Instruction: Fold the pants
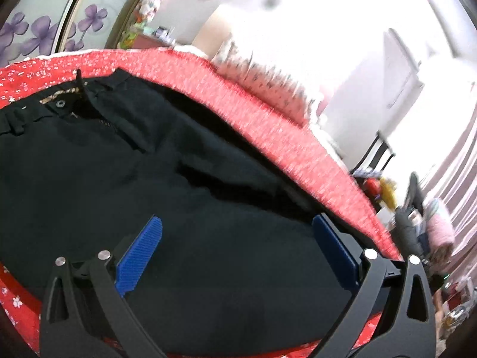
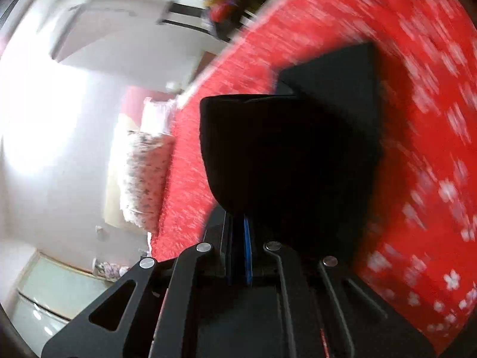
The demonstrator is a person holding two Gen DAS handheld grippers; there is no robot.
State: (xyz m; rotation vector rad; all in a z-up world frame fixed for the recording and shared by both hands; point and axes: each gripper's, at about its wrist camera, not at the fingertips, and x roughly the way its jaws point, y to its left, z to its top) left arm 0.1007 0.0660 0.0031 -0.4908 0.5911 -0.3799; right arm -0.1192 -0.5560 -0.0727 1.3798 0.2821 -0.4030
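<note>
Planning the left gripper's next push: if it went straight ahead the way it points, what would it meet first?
Probably the black pants spread on the red bedspread; the left gripper, jaws open, points down at them. Depth is uncertain.

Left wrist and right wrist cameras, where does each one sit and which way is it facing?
Left wrist view: sits behind the left tool, looking down along its open blue fingers at the black pants spread on the red floral bedspread.
Right wrist view: sits behind the right tool, shut on a raised fold of the pants, bedspread beyond.
Shared: the pants, the bedspread. No hand or sleeve shows.
</note>
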